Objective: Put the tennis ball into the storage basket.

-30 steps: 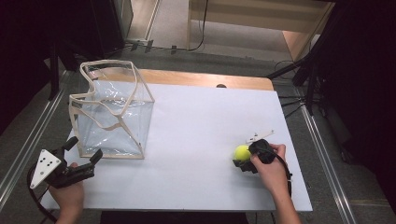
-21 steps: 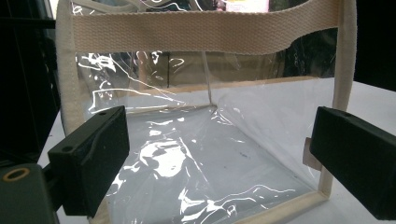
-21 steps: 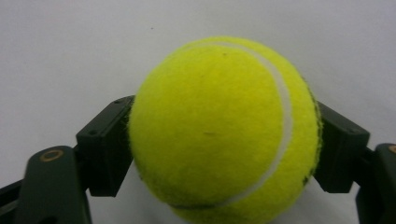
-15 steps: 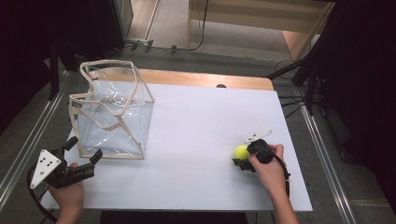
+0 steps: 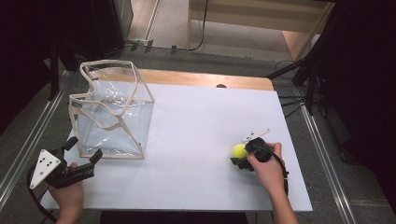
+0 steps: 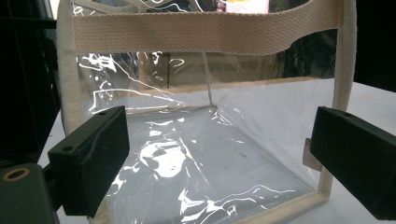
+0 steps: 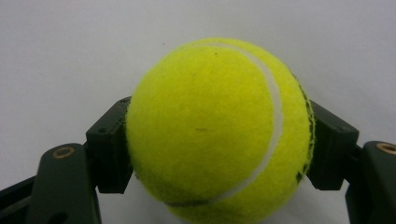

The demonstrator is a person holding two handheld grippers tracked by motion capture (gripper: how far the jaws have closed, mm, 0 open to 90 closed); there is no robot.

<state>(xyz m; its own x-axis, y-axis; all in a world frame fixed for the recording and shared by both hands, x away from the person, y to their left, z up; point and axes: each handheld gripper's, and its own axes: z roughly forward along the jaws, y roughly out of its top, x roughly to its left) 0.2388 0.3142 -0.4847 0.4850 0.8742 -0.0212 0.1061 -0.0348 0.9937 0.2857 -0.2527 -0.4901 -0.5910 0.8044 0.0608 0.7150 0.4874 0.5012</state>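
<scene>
item: tennis ball, yellow-green with a white seam, lying on the white worktop toward its right front part. the right gripper is gripping it, one jaw pressing into each side of the felt (the jaws have just been closing, ball between them). the person's right hand is wrapping the gripper body.

item: clear plastic tote bag with cream webbing trim, standing upright at the worktop's left side, well apart from the ball.

item: left gripper, hovering just beside the bag's near face at the front left corner, jaws standing wide and holding nothing, the bag's wall showing between them.
</scene>
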